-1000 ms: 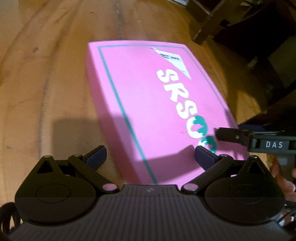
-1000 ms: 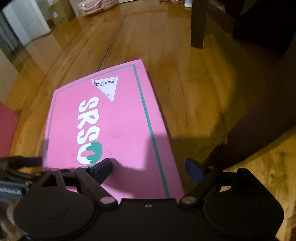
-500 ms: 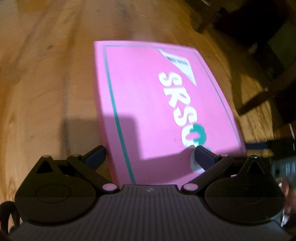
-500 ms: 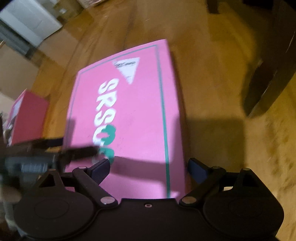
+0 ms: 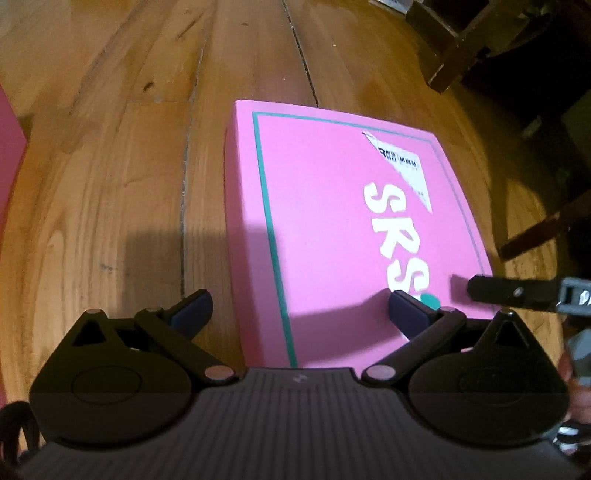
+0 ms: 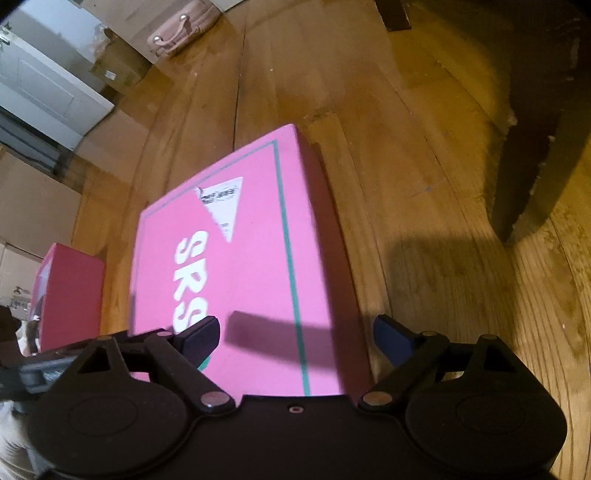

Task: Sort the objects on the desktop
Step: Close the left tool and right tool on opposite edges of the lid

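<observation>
In the left wrist view, a flat pink box point(image 5: 332, 229) lies on the wooden floor point(image 5: 110, 203), with its top face to the camera. On this face stand big white letters "SRS", and after them a teal shape begins, half hidden by a finger. A thin teal line runs as a frame near the edges of the face. A white label point(image 5: 402, 166), torn to a triangle, sticks near the far right corner; its small black print is too small to read. The left gripper point(image 5: 299, 308) stands wide open above the near left part of the box: its left finger is over bare floor beside the box edge, its right finger is over the lid near the last letter, and neither pad presses on the box. From the right edge the black finger of the right gripper point(image 5: 517, 293) reaches in over the near right corner of the box.

In the right wrist view, the same box point(image 6: 251, 280) shows "SRS" again and the triangular label point(image 6: 223, 203), still not readable. The right gripper point(image 6: 295, 338) is also wide open, holding nothing. Its left finger is over the lid by the letters, and its right finger is over the floor just past the right edge of the box. A smaller, darker pink box point(image 6: 70, 295) stands at the left, near the first one. Far behind, a pale pink handbag point(image 6: 181, 26) lies on the floor.
</observation>
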{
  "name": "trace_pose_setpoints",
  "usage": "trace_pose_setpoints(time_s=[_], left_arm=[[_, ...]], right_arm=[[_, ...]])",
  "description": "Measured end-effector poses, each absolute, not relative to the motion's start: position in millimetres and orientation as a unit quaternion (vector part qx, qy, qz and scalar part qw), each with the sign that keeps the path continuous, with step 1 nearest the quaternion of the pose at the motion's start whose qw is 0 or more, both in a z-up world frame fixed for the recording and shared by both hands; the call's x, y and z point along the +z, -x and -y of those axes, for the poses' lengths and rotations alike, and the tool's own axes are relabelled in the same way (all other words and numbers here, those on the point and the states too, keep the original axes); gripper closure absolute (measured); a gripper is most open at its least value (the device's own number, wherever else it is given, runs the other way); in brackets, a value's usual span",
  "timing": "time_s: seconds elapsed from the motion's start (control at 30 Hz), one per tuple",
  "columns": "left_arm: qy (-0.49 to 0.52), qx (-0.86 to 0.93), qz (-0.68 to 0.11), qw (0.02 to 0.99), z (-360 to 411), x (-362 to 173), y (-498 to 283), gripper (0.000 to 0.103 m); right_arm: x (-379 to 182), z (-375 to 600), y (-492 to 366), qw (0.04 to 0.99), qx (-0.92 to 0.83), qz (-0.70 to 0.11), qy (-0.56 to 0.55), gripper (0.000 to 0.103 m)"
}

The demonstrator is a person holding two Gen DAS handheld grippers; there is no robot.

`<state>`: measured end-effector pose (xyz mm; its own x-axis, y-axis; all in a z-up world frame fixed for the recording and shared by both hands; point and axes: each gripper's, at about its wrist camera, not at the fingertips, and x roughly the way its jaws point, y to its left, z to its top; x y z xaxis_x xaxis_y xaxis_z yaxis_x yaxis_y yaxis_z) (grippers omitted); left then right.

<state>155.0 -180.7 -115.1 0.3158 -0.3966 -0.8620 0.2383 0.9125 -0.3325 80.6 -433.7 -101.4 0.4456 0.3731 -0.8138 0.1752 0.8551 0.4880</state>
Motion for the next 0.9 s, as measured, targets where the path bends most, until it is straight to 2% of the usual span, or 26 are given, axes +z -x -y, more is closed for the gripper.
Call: trace_pose_setpoints(time_s=[0.23, 0.37, 0.77, 0.9], left_arm=[[0.101, -0.219, -0.547, 0.801, 184, -128, -160, 0.000], [0.105, -0.226, -0.539, 0.805, 183, -132, -160, 0.000], [0.131, -0.209, -0.557, 0.793, 179, -137, -162, 0.000], [0.131, -0.209, -0.545, 0.801, 179, -137, -158, 0.000]], right_arm=[[-102, 424, -89, 0.812, 0.080, -0.530, -0.229, 0.007], [-113, 429, -87, 0.811, 0.086, -0.521, -0.251, 0.000], [-115, 426, -97, 0.808, 0.092, -0.528, -0.243, 0.000], [-117, 426, -91, 0.824, 0.093, -0.505, -0.241, 0.000]])
